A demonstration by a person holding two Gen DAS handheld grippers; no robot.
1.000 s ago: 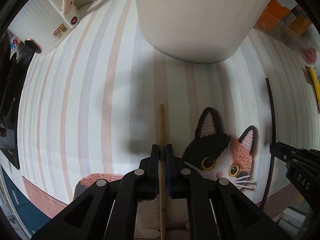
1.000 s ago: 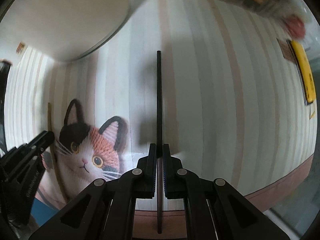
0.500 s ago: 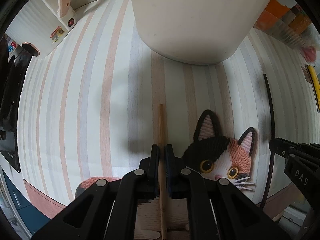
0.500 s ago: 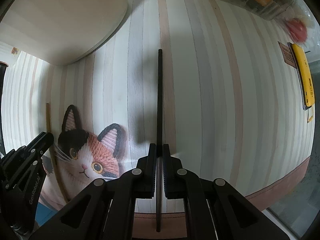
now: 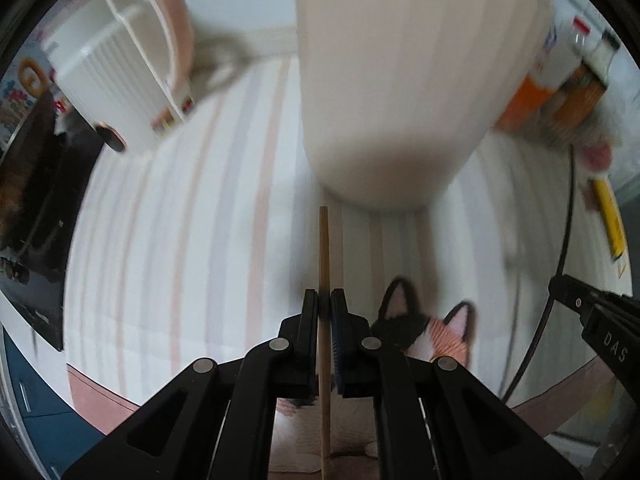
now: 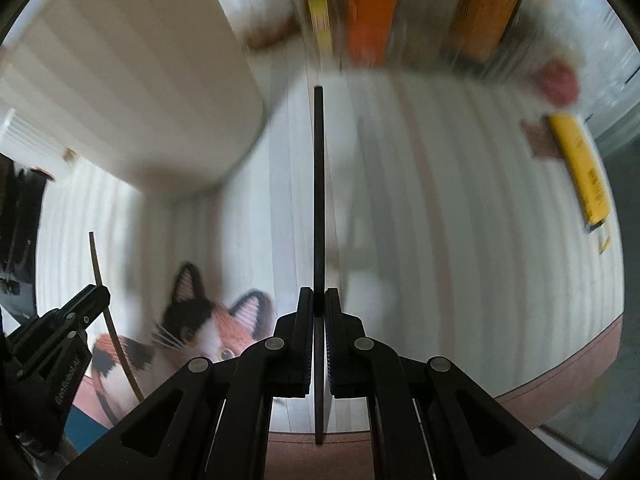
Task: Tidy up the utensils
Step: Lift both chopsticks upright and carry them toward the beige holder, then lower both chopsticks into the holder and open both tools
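My left gripper (image 5: 325, 300) is shut on a light wooden chopstick (image 5: 324, 256) that points ahead at the base of a tall cream holder (image 5: 400, 80). My right gripper (image 6: 319, 298) is shut on a black chopstick (image 6: 318, 192), held above the striped tablecloth (image 6: 460, 240). The cream holder (image 6: 132, 92) stands to its upper left. Each view shows the other gripper at its edge: the right one (image 5: 560, 284) with the black chopstick (image 5: 560, 240), and the left one (image 6: 102, 294) with the wooden chopstick (image 6: 100, 276). A cat-shaped mat (image 5: 424, 332) lies below both.
A white and pink rack (image 5: 120, 60) stands at the back left beside a dark appliance (image 5: 32, 184). Orange boxes (image 6: 432, 12), a red object (image 6: 558, 80) and a yellow item (image 6: 580, 168) sit at the back right. The table's near edge (image 6: 560, 380) curves below.
Both grippers have risen with their chopsticks and tipped up toward the holder. The cat mat has slid lower in both views. More of the back of the table shows.
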